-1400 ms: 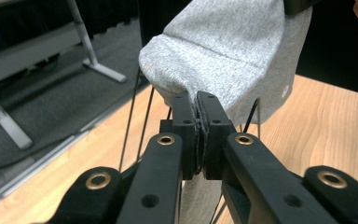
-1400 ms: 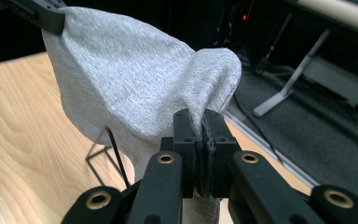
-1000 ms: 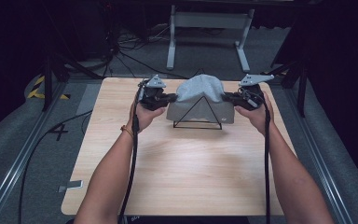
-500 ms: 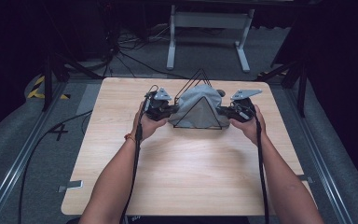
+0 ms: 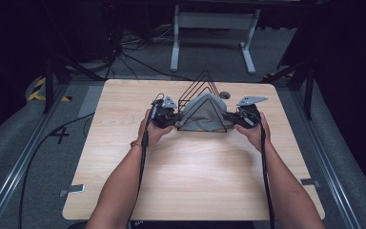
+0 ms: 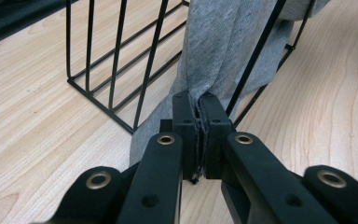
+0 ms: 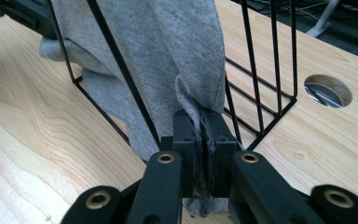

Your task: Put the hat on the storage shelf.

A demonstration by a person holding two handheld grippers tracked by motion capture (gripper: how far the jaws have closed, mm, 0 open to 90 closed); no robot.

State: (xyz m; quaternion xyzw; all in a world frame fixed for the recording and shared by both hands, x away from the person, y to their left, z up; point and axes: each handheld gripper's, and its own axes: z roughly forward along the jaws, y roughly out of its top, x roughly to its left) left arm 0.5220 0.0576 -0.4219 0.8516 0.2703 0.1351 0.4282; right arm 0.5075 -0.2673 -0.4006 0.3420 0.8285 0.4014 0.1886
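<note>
A grey cloth (image 5: 205, 113) is draped inside a black wire rack (image 5: 201, 85) of triangular dividers on the wooden table (image 5: 190, 181). My left gripper (image 5: 171, 120) is shut on the cloth's left edge beside the rack. In the left gripper view the pads (image 6: 184, 122) pinch a fold of the grey cloth (image 6: 228, 42) that runs up between the rack wires (image 6: 116, 51). My right gripper (image 5: 231, 119) is shut on the cloth's right edge. The right gripper view has the cloth (image 7: 168, 51) bunched between the pads (image 7: 185, 135), with rack wires (image 7: 270, 56) alongside.
A round cable hole (image 5: 224, 95) lies in the table just behind the rack, also in the right gripper view as the hole (image 7: 327, 90). A white stand (image 5: 213, 24) and cables lie on the floor beyond the table. Bare wood stretches toward the near edge.
Both grippers have come down and inward with the cloth. The cloth, earlier spread over the rack's top, now hangs lower between the wires, whose peaks stand bare above it.
</note>
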